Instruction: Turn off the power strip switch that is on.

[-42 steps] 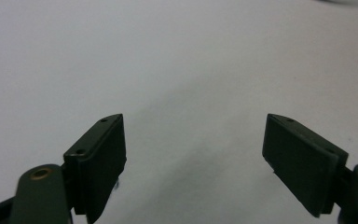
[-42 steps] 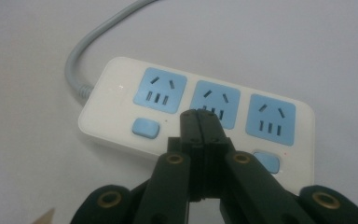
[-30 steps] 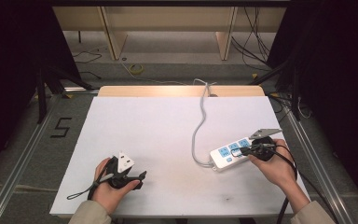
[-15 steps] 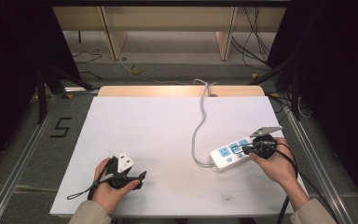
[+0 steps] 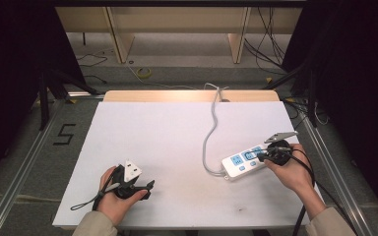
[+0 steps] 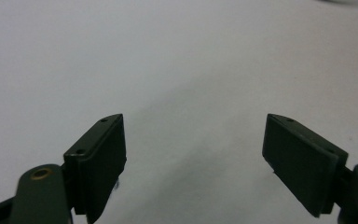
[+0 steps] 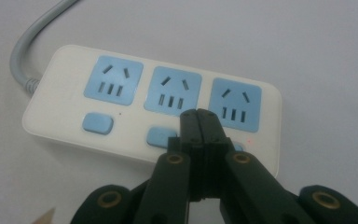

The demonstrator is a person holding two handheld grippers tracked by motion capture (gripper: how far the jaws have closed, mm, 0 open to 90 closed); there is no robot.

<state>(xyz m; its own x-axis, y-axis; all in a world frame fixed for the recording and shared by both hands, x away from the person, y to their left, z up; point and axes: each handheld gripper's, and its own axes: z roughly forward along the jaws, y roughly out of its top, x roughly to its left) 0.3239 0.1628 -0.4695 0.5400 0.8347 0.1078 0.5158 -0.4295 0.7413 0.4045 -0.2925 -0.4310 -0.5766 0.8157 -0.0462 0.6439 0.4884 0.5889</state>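
A white power strip [image 5: 242,162] with three blue sockets lies at the right of the white table [image 5: 167,137]; its grey cable [image 5: 210,132] runs to the far edge. In the right gripper view the strip [image 7: 121,98] shows three blue sockets and blue switch buttons. My right gripper [image 7: 198,116] is shut with nothing between its jaws, its tip over the strip between the middle and right sockets, close above the switch row. In the high view the right gripper [image 5: 266,156] sits at the strip's right end. My left gripper [image 6: 193,140] is open over bare table; it rests at the front left [image 5: 145,187].
A person's hands hold both grippers at the near edge. A white plate [image 5: 131,170] sits on top of the left gripper. Shelving legs and loose cables lie on the floor beyond the table. A "5" is marked on the floor at left [image 5: 64,133].
The right gripper has crept slightly left onto the power strip's end. The left gripper has stayed put.
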